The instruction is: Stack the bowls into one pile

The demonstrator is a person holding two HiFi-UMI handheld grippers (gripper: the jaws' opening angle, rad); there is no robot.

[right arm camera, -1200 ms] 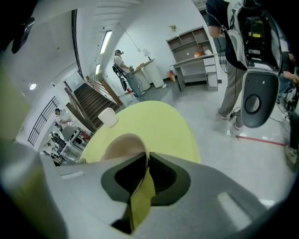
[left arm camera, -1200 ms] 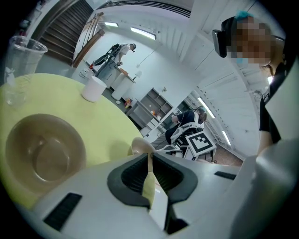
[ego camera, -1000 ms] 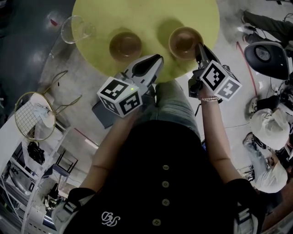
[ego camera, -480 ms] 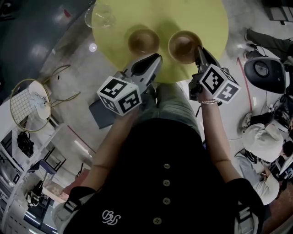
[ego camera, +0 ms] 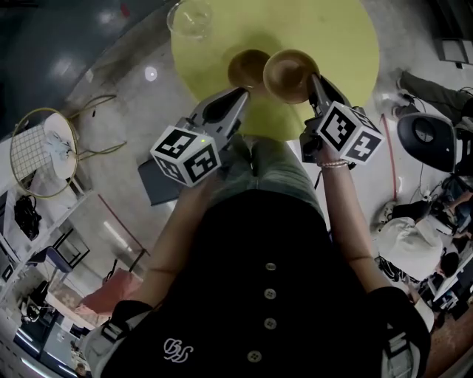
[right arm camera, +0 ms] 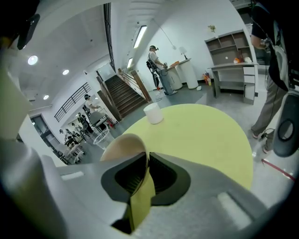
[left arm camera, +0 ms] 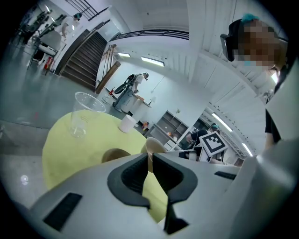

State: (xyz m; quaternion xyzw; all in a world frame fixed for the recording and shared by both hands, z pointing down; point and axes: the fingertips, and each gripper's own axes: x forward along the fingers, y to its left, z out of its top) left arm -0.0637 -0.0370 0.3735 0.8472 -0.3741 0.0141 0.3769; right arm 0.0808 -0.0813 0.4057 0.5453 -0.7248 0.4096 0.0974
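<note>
A round yellow table (ego camera: 340,44) is seen at the top of the frame, over a grey concrete floor (ego camera: 111,81). One bowl (ego camera: 287,74) is gripped by its rim in the right claw (ego camera: 315,77), just beside the other bowl (ego camera: 247,68) at upper centre. The left claw (ego camera: 241,94) is seen nearly closed and empty.

On the table (ego camera: 340,37), one bowl (ego camera: 246,68) sits near the front edge, with a cup (ego camera: 191,18) behind it to the left. A second bowl (ego camera: 290,72), its rim in the right tool (ego camera: 315,78), overlaps the first on its right side. The left tool (ego camera: 241,94) is just in front of the first.
</note>
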